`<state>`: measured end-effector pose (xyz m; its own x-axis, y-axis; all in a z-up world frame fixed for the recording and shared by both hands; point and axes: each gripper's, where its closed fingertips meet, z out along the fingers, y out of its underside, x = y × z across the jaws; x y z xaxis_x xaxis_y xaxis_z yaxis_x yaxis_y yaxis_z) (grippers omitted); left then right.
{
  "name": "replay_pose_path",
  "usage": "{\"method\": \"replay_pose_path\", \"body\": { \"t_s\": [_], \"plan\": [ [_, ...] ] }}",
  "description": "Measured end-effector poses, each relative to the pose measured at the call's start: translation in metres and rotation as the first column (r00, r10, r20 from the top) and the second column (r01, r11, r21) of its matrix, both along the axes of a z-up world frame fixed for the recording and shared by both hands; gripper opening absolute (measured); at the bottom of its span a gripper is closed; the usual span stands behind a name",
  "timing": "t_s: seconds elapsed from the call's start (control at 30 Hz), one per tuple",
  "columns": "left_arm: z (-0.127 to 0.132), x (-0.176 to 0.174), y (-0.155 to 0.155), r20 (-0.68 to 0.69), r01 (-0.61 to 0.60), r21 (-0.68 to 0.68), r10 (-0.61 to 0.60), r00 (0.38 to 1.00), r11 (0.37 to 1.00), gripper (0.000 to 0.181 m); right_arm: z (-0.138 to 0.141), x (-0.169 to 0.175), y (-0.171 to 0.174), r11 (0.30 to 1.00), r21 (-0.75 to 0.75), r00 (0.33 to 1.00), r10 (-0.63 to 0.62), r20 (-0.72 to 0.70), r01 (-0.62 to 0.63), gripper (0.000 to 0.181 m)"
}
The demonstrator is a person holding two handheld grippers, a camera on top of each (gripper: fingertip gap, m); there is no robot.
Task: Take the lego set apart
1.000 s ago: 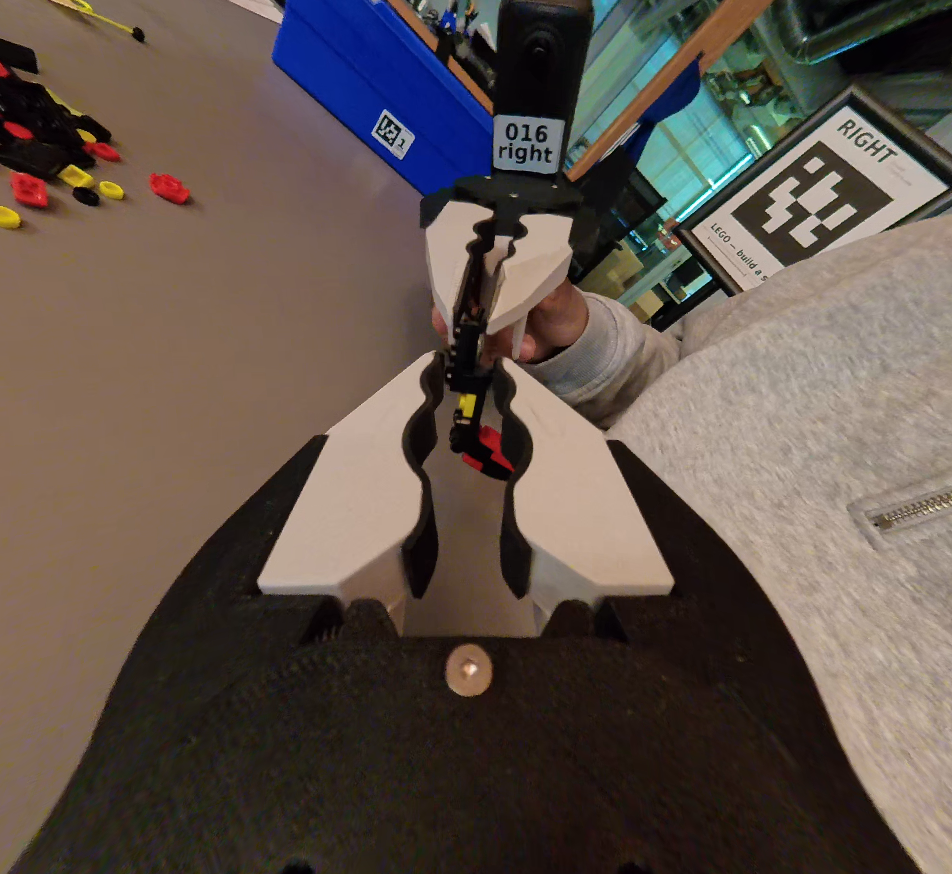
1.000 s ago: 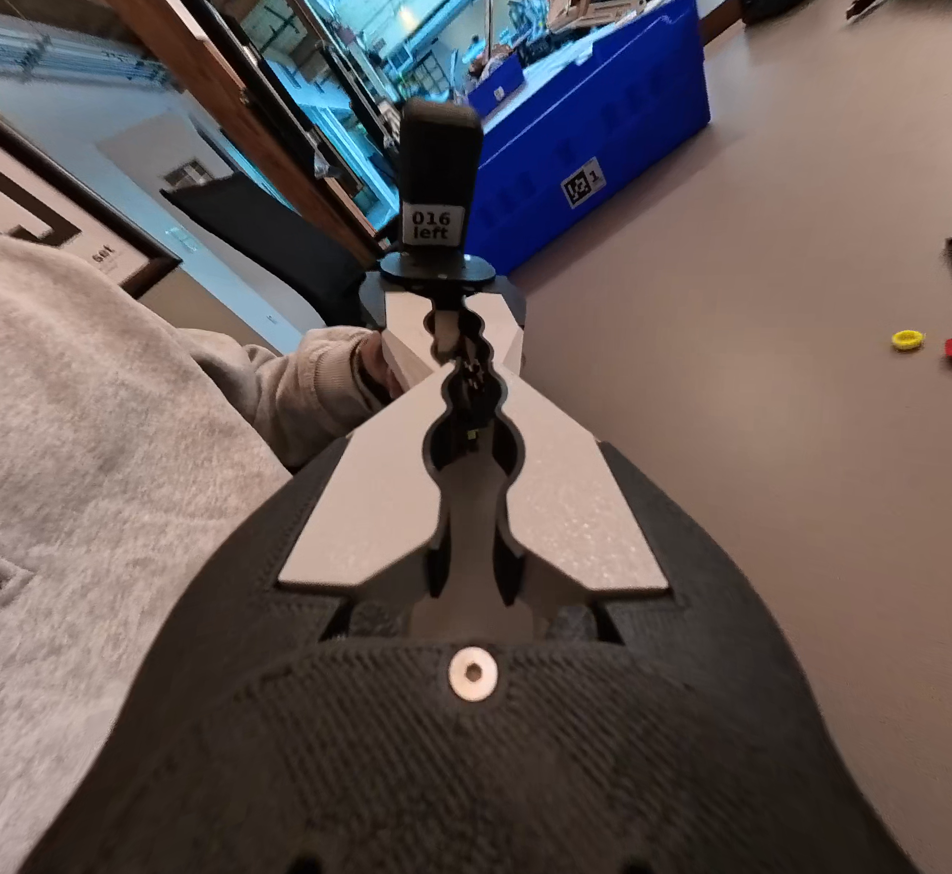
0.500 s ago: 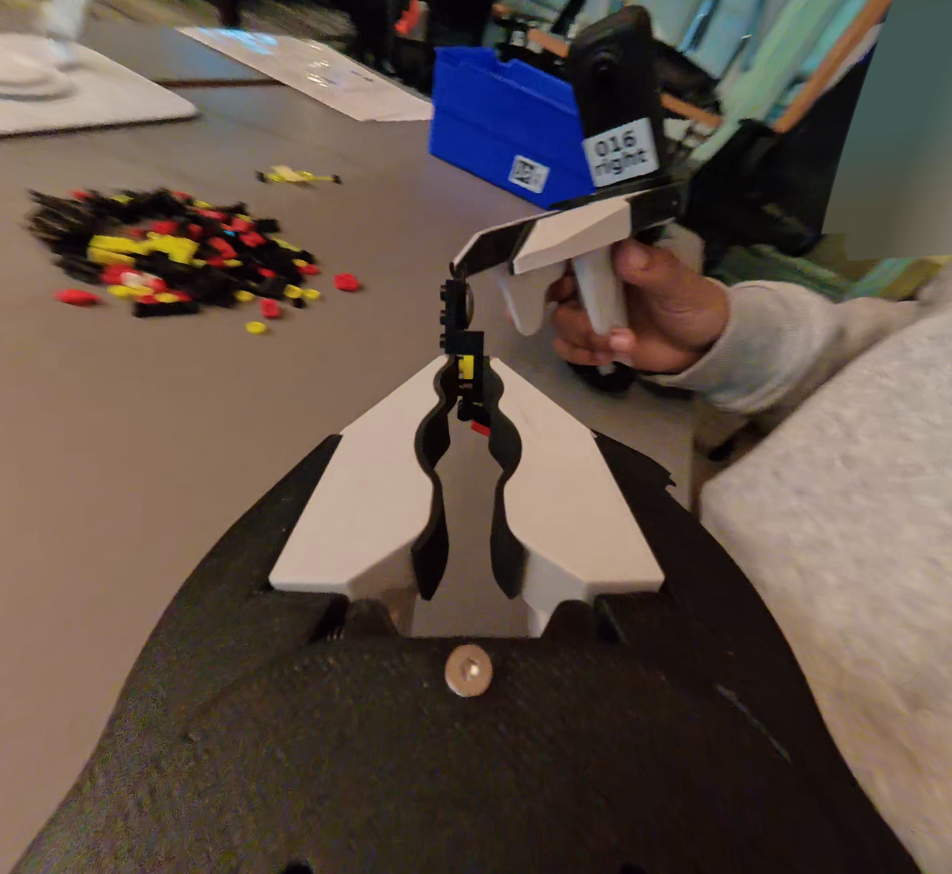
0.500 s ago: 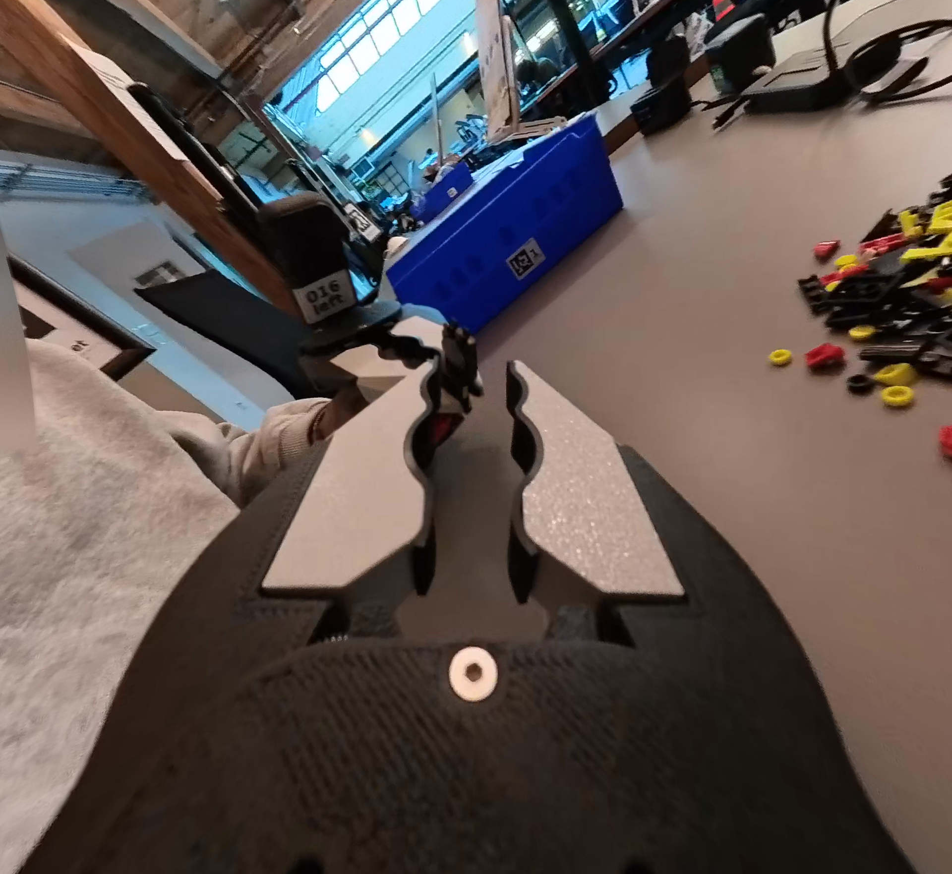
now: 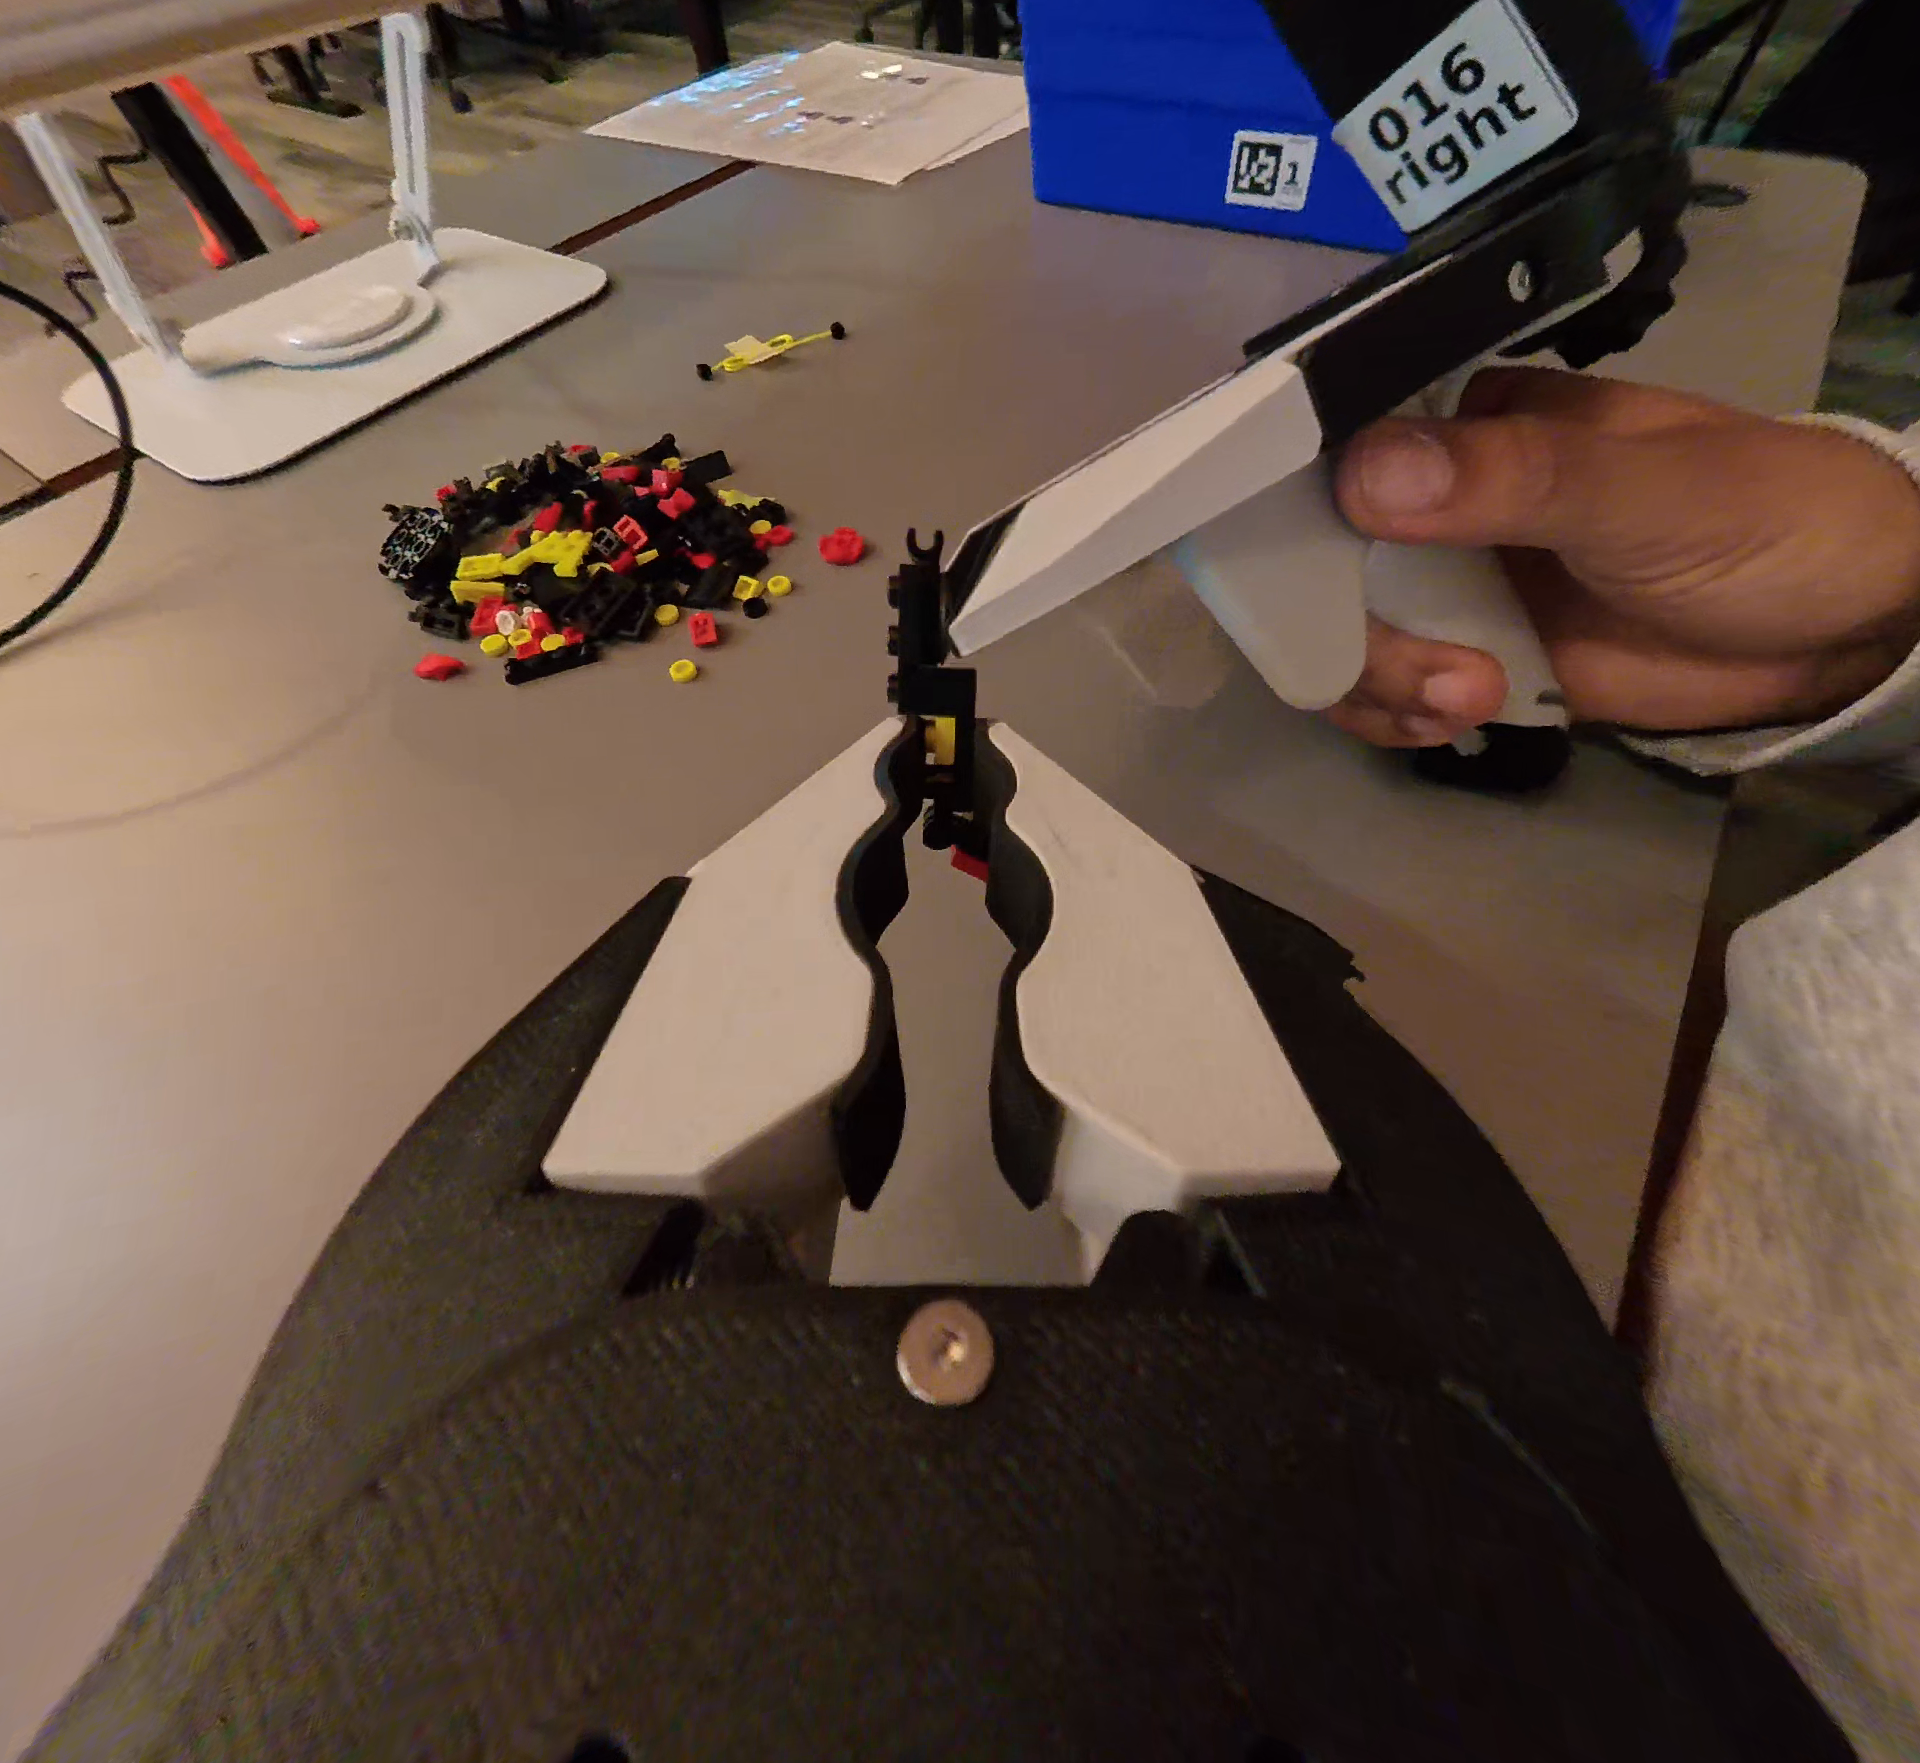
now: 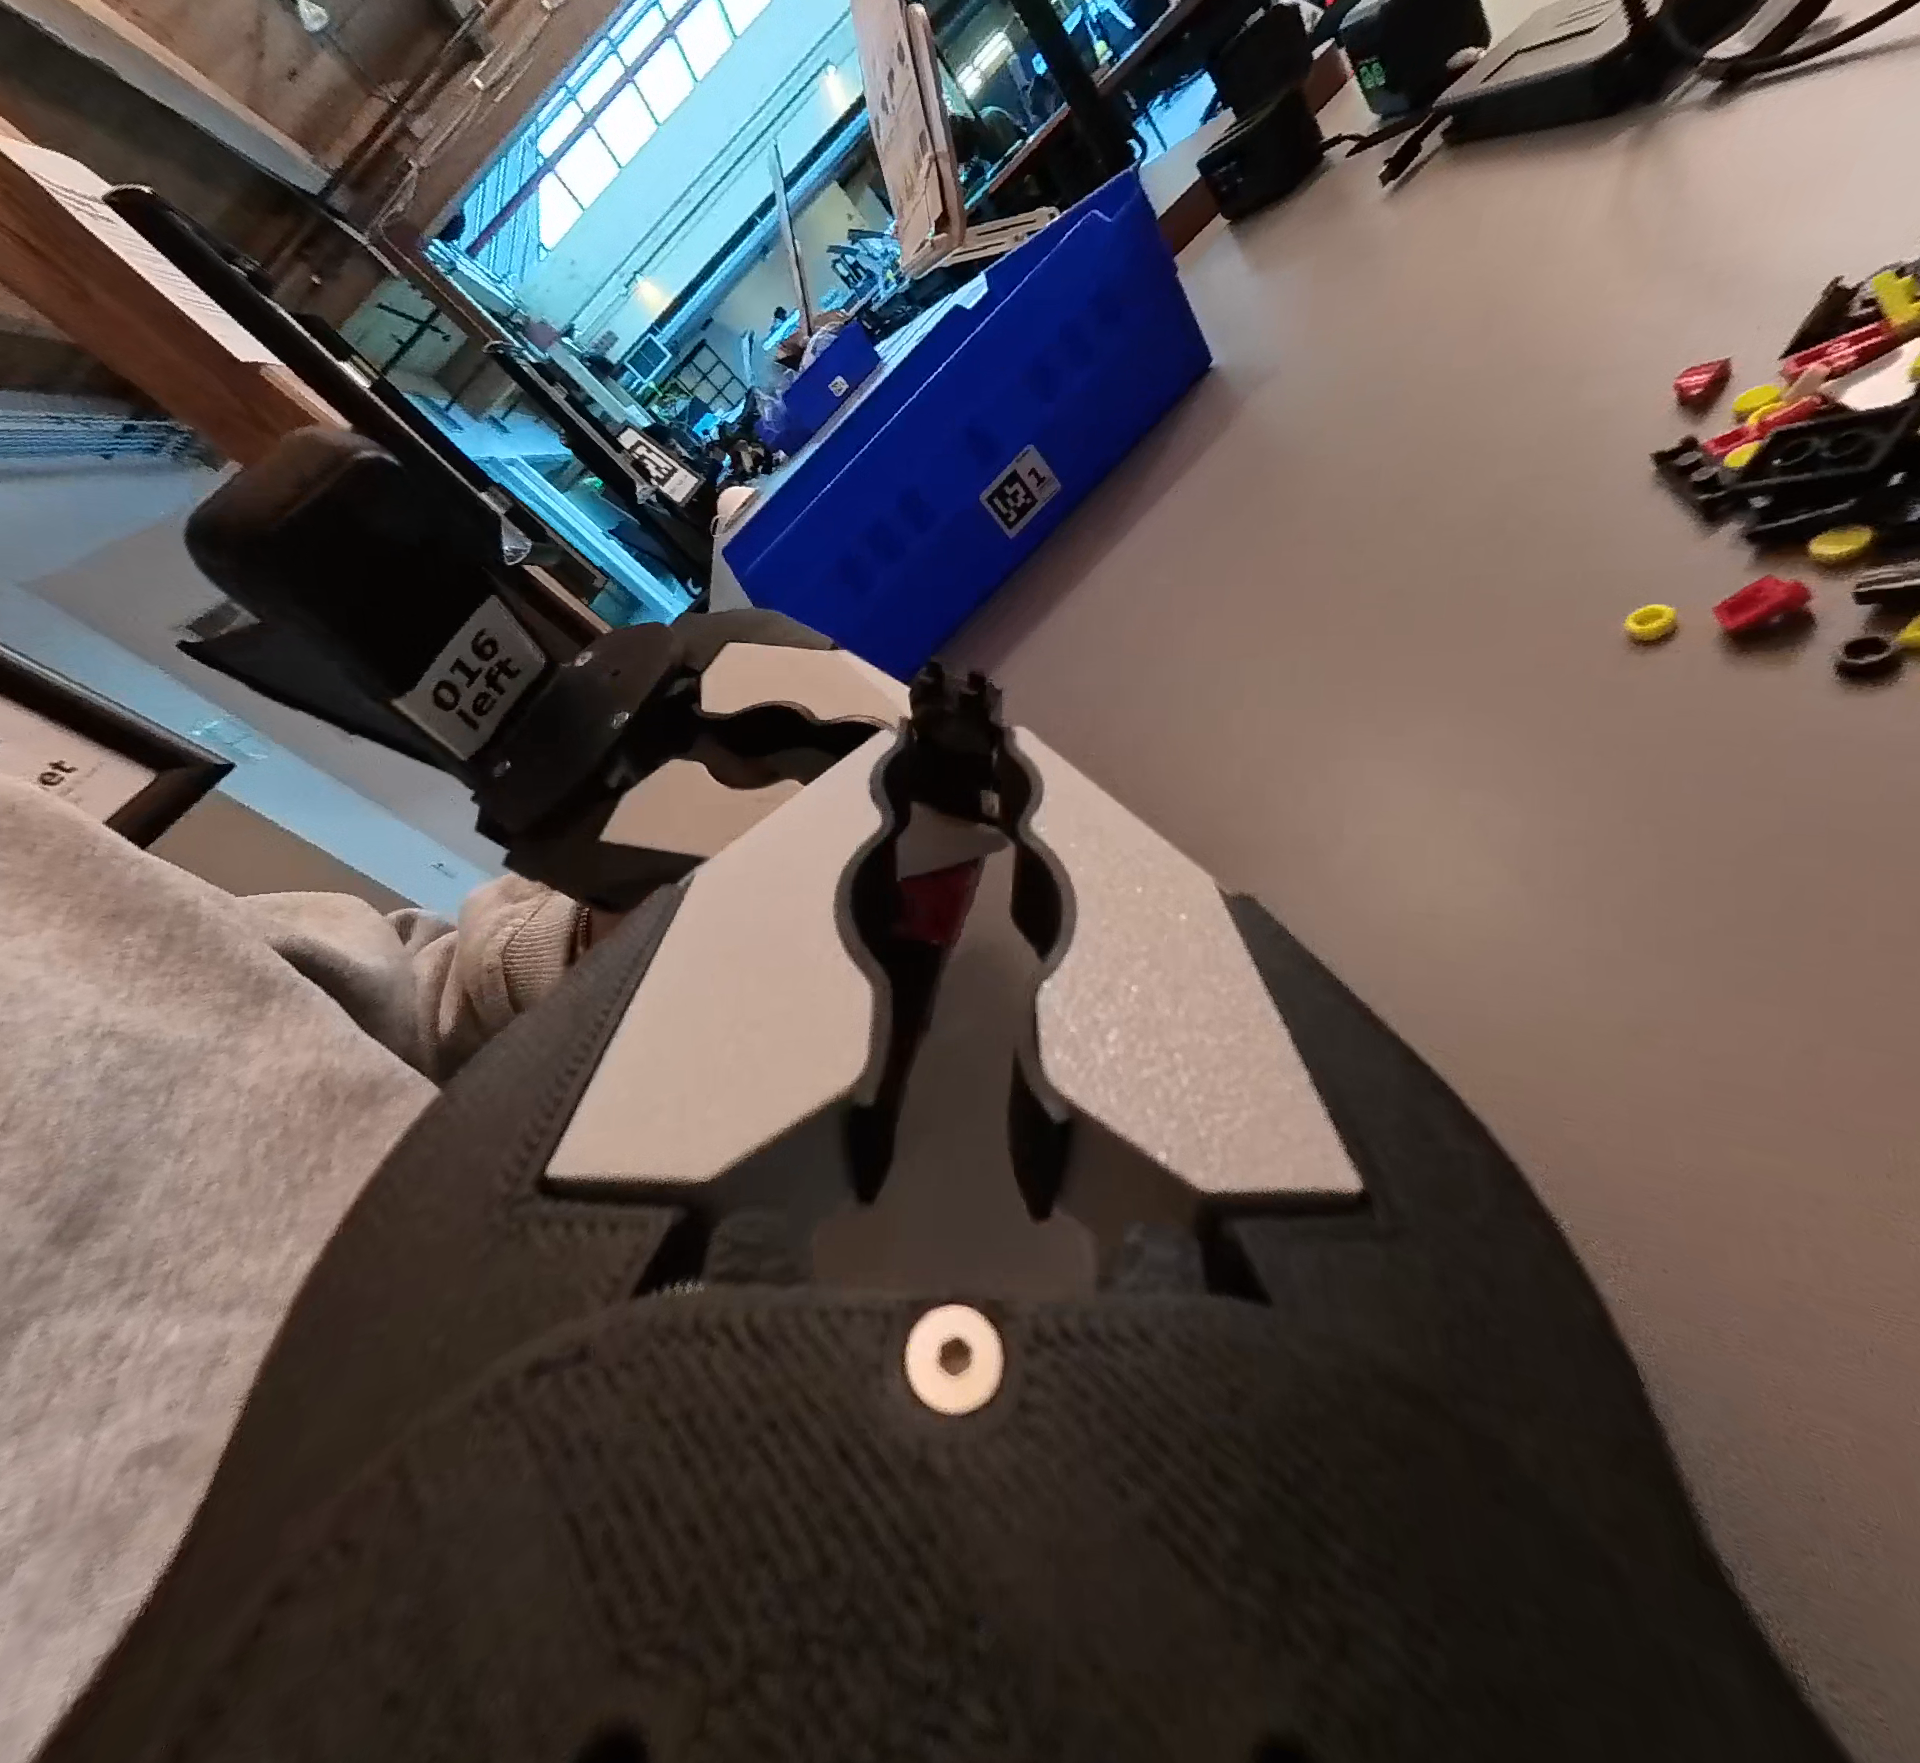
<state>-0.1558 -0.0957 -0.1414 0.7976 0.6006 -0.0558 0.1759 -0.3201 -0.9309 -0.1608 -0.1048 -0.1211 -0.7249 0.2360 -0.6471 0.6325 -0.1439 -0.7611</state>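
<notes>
Pinching the lego piece (image 5: 932,674) again, right gripper (image 6: 951,757) re-closed, left gripper (image 5: 940,757) still clamped on it.

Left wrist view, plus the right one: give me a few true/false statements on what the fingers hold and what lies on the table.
1. The left gripper is shut on the small lego assembly. True.
2. The right gripper is wide open and away from the assembly. False: its fingers close on the assembly's black upper part.
3. A pile of loose lego pieces lies on the table. True.
4. The bin behind is red. False: it is blue.
</notes>
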Motion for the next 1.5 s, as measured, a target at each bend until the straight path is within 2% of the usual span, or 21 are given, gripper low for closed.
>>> {"method": "replay_pose_path", "body": {
  "t_s": [0.27,0.4,0.53,0.6,0.73,1.03,1.13,1.23,1.37,1.5],
  "plan": [
    [-0.005,-0.001,-0.004,-0.168,-0.023,-0.191,-0.01,0.986,0.981,0.007,0.001,0.001,0.003,0.998,-0.052,0.997,0.029,0.069,-0.026,0.016],
    [-0.005,0.0,-0.002,-0.209,-0.031,-0.228,-0.018,0.978,0.973,0.007,-0.001,0.001,0.004,0.998,-0.054,0.995,0.042,0.087,-0.037,0.015],
    [-0.003,-0.001,-0.002,-0.208,-0.03,-0.191,-0.011,0.978,0.981,0.009,-0.001,0.001,0.004,0.998,-0.047,0.994,0.047,0.1,-0.043,0.014],
    [0.002,-0.003,-0.002,-0.237,-0.041,-0.162,0.002,0.972,0.986,0.027,-0.002,0.002,0.004,0.998,-0.047,0.992,0.057,0.111,-0.052,0.014],
    [0.005,0.002,0.001,-0.276,-0.003,-0.17,-0.045,0.96,0.985,0.015,-0.005,0.004,0.001,0.996,-0.046,0.988,0.08,0.135,-0.074,0.014],
    [-0.001,0.003,0.001,-0.303,0.004,-0.237,-0.078,0.95,0.971,0.016,-0.008,0.003,0.003,0.994,-0.051,0.981,0.099,0.167,-0.092,0.014],
    [0.001,0.001,-0.002,-0.293,-0.004,-0.234,-0.066,0.954,0.972,0.013,-0.006,0.003,0.003,0.993,-0.071,0.979,0.107,0.173,-0.096,0.015],
    [0.006,-0.004,-0.008,-0.309,-0.04,-0.218,-0.03,0.951,0.975,0.013,-0.004,-0.001,0.008,0.994,-0.087,0.981,0.084,0.173,-0.07,0.023],
    [0.008,-0.009,-0.015,-0.275,-0.055,-0.188,0.001,0.962,0.981,0.013,-0.007,-0.007,0.014,0.998,-0.048,0.987,0.055,0.149,-0.049,0.023],
    [0.006,-0.006,-0.013,-0.229,-0.034,-0.188,-0.011,0.973,0.982,0.013,-0.008,0.0,0.005,0.998,-0.005,0.992,0.061,0.109,-0.061,0.026]
  ]
}}
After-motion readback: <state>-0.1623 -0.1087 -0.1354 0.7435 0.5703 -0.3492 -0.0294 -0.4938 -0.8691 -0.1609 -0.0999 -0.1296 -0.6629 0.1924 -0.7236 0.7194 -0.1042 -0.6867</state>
